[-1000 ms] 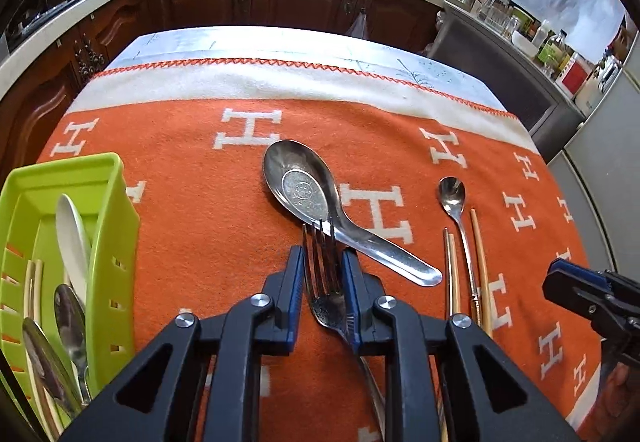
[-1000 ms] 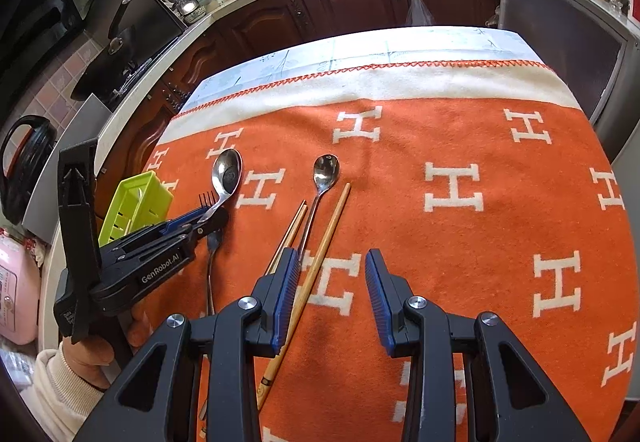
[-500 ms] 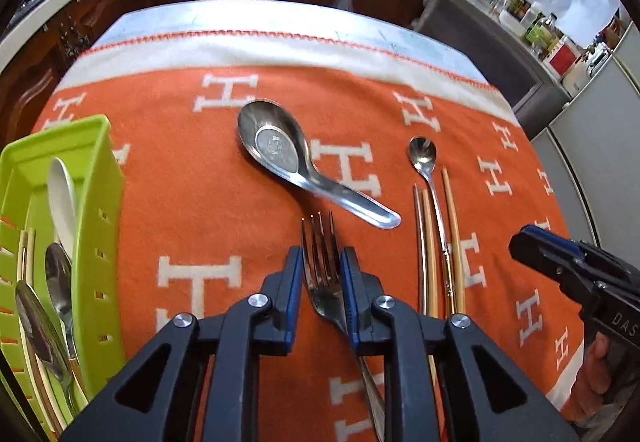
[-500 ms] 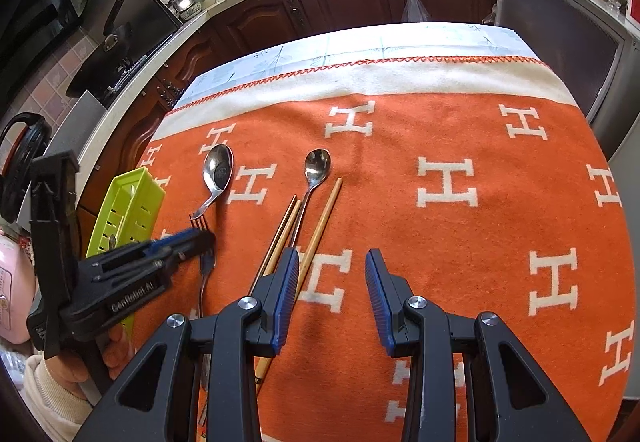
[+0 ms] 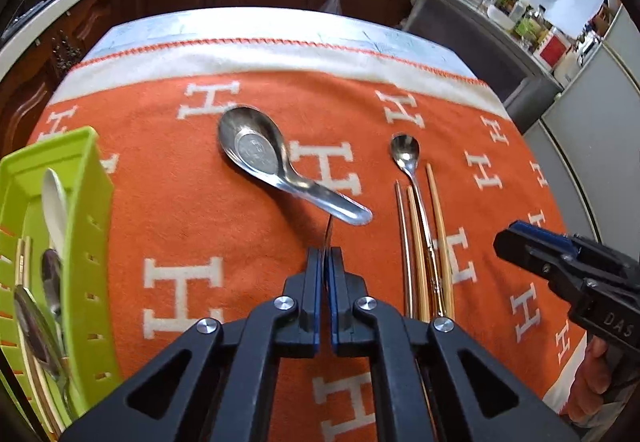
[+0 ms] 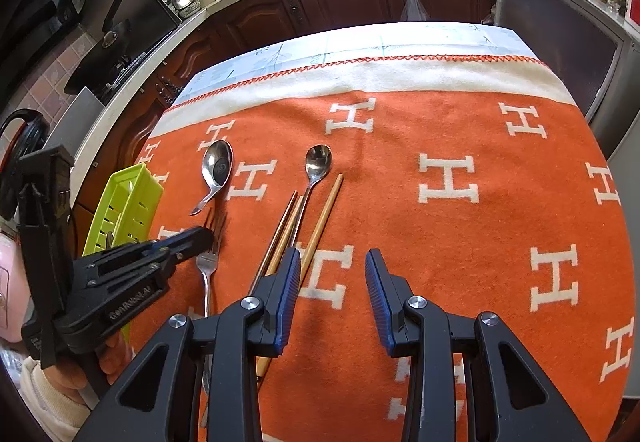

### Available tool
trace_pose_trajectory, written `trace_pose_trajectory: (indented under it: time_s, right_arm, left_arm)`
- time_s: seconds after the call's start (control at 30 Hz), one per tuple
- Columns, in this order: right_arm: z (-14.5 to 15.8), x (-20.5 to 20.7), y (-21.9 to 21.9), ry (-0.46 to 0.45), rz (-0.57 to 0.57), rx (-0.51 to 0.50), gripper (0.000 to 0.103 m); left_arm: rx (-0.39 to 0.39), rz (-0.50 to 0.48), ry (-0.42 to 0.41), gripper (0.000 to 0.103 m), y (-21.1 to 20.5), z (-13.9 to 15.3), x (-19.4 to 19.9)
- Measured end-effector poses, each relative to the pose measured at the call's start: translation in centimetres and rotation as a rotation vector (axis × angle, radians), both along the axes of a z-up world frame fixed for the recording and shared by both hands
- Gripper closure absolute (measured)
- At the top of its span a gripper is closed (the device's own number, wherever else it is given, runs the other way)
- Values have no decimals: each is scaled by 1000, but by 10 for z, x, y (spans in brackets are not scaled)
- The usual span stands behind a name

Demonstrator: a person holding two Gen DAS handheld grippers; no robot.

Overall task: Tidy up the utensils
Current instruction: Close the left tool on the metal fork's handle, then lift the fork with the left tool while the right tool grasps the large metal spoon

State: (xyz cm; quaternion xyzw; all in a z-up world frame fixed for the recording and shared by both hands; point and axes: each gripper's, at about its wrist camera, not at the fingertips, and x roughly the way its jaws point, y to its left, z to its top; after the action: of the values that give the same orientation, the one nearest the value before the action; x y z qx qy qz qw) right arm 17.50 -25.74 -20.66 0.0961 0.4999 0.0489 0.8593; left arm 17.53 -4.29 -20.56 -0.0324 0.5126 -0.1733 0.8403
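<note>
My left gripper (image 5: 327,254) is shut on a steel fork (image 6: 209,254), seen edge-on between its pads, with the tines (image 5: 329,232) poking forward. The fork is held over the orange cloth, just short of the handle of a large steel soup spoon (image 5: 256,154). To the right lie a small steel spoon (image 5: 406,154) and several chopsticks (image 5: 438,226). My right gripper (image 6: 332,274) is open and empty above the cloth, its left pad beside the chopsticks (image 6: 320,226). A green utensil tray (image 5: 86,242) at the left holds spoons and chopsticks.
The orange cloth with white H marks (image 6: 460,202) covers the table, with a white band along its far edge. Dark wooden cabinets and a counter with kitchenware stand behind. The tray also shows in the right wrist view (image 6: 128,202), left of the left gripper.
The left gripper has closed tight on the fork and turned it on edge, lifting it and pulling back from the soup spoon. The right gripper has stayed open and nearly still.
</note>
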Motion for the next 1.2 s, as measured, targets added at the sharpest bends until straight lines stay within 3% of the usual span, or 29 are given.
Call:
trace_pose_trajectory:
  time_s: [0.33, 0.47, 0.83, 1.0, 1.2]
  right_arm:
    - [-2, 0, 3, 6, 5, -3, 68]
    - [-3, 0, 5, 10, 11, 0, 68]
    - [5, 16, 19, 18, 38, 57, 72]
    - [10, 49, 44, 28, 86, 161, 72]
    - [2, 89, 86, 43, 144, 154, 73]
  left_arm:
    - [55, -25, -55, 101, -16, -3, -3]
    - [50, -7, -32, 102, -13, 2, -5]
    - [-39, 91, -81, 103, 47, 54, -31]
    - [-91, 145, -99, 103, 82, 76, -43]
    - [-107, 179, -157, 103, 113, 112, -64]
